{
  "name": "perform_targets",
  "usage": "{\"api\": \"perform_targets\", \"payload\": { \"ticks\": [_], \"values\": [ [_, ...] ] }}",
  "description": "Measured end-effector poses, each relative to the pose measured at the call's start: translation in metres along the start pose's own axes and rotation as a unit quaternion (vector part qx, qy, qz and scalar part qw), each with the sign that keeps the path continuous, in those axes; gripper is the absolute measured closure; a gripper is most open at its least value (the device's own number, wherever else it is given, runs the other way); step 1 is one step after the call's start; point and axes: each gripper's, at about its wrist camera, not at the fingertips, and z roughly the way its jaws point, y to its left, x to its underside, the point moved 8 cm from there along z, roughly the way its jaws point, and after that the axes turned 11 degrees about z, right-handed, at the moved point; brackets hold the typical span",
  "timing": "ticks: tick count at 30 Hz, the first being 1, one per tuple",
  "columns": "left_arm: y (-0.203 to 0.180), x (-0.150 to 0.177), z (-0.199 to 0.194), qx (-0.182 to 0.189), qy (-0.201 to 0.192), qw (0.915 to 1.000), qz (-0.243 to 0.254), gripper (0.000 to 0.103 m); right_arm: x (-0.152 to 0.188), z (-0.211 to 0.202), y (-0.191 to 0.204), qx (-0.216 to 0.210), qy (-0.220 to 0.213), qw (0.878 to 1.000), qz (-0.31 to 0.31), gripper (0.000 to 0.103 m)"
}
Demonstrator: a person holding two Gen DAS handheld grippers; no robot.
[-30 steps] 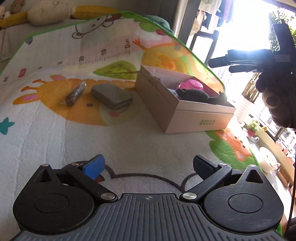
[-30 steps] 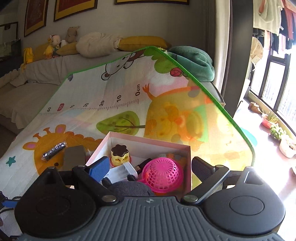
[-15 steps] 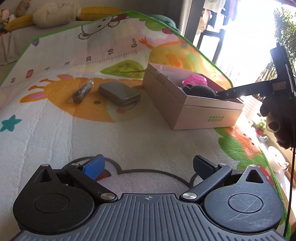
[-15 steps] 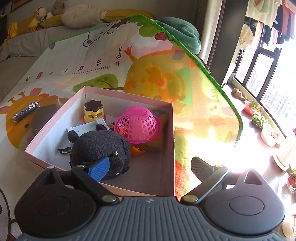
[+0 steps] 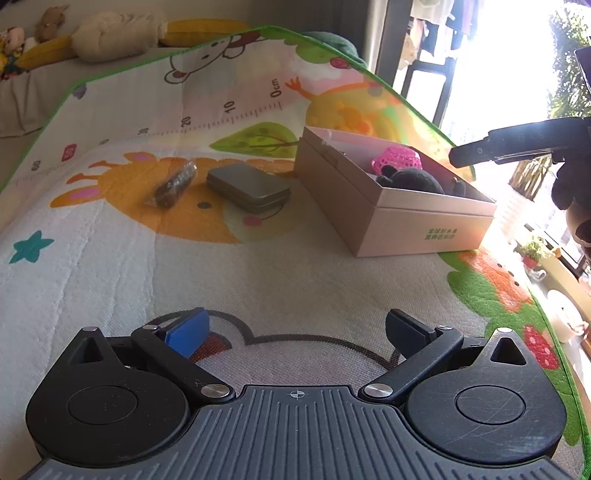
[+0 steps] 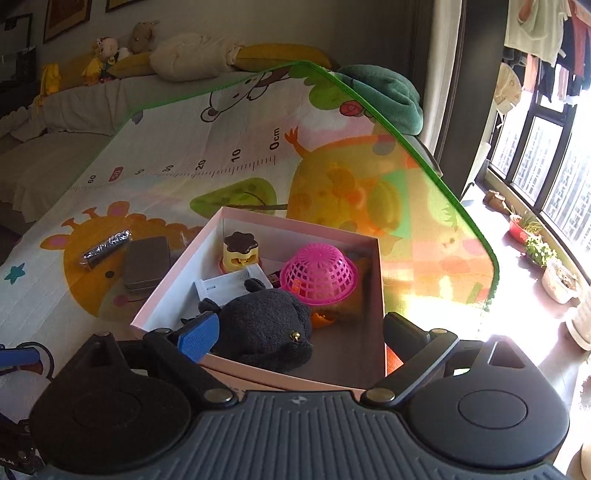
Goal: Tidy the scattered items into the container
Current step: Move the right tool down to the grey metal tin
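Pink box [image 6: 373, 295]: on play mat [image 5: 110, 277]; holds black plush [image 6: 266, 328], pink basket [image 6: 319, 275].
Grey tin [image 5: 247, 186]: beside box, on mat.
Wrapped roll [image 5: 173, 184]: left of tin.
Left gripper [image 5: 295, 332]: released, empty, low over mat.
Right gripper [image 6: 299, 332]: spread, empty, above box.

Children's play mat [image 5: 110, 277] — printed with cartoon animals, a green tree, a teal star and a ruler scale, edged in green; spread flat across the near and middle ground.
Sofa [image 6: 66, 110] along the far wall, draped in a pale cover.
Cream bolster cushion [image 6: 192, 59] and yellow cushion [image 6: 280, 55] lying end to end on the sofa back.
Small stuffed toys [image 6: 122, 44] grouped at the far left of that back.
Green folded blanket [image 6: 384, 96] at the mat's far right corner.
Framed pictures [image 6: 66, 14] on the wall, far left.
Potted plants [image 6: 532, 240] lined up on the sunlit floor by the right-hand window — laundry [image 6: 543, 33] hanging above.
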Motion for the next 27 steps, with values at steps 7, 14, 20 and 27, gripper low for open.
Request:
{"api": "perform_targets", "payload": {
  "ticks": [7, 14, 20, 27],
  "values": [
    [0.043, -0.018, -0.023, -0.070, -0.030, 0.9970, 0.016, 0.000, -0.021, 0.047, 0.116, -0.109, 0.035, 0.992, -0.044, 0.046],
    [0.073, 0.007, -0.031, -0.094, -0.016, 0.9951, -0.028, 0.000, -0.020, 0.144, 0.185, -0.037, 0.090, 0.991, -0.092, 0.025],
    [0.084, 0.016, -0.032, -0.089, -0.019, 0.9935, -0.069, 0.000, -0.013, 0.179, 0.188, -0.003, 0.151, 0.984, -0.095, 0.020],
    [0.089, 0.019, -0.033, -0.084, -0.022, 0.9920, -0.092, 0.000, 0.009, 0.150, 0.184, -0.048, 0.161, 0.981, -0.096, 0.041]
  ]
}}
